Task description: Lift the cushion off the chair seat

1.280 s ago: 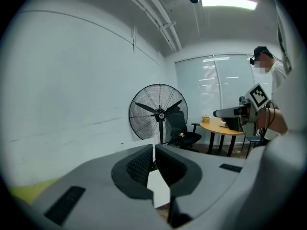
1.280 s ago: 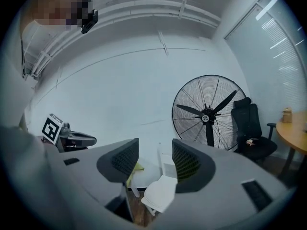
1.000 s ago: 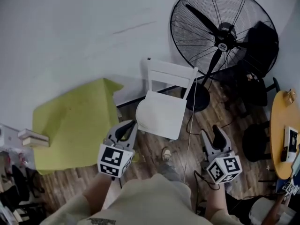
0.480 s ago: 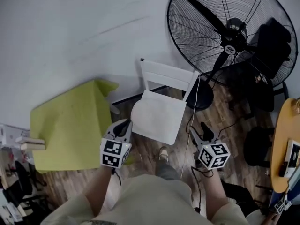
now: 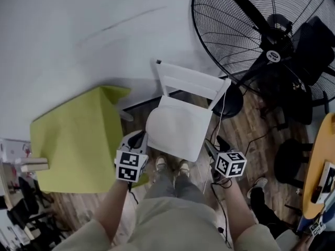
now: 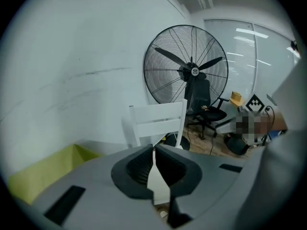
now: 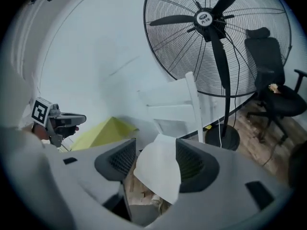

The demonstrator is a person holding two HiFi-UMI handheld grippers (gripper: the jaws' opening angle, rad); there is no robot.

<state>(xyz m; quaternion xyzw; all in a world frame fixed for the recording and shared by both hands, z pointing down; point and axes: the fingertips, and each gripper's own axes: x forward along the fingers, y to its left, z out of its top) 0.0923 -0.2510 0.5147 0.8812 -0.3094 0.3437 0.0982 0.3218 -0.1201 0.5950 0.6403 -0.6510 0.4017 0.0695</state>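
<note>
**Scene, head view, largest to smallest.** A standing fan (image 5: 261,41) filled the upper right. A yellow-green table (image 5: 78,140) lay at left. The white chair (image 5: 191,81) stood between them against the wall. The cushion (image 5: 175,129), also white, lay flat on the chair seat and had not been lifted.

**Grippers.** I held the left gripper (image 5: 137,138) just beside the cushion's front left corner. Its jaws were closed together on nothing, and only a sliver of cushion showed past them. The right gripper (image 5: 213,145) sat near the front right corner. Its jaws stood apart and had just been opening. The cushion's corner appeared in the gap, but the pads were not pressing on it.

**Step in hand, as I judged it: the approach.** To do it well, I would open the left jaws before reaching the cushion. I would then slide one pad of each gripper under the front edge, close both evenly, and raise both sides together so the cushion did not fold.

**Hidden or unclear.** No view showed the cushion's underside, or any ties to the chair. Its rear edge ran under the backrest. The seat hid the chair's legs. I could not tell how thick the cushion was.
</note>
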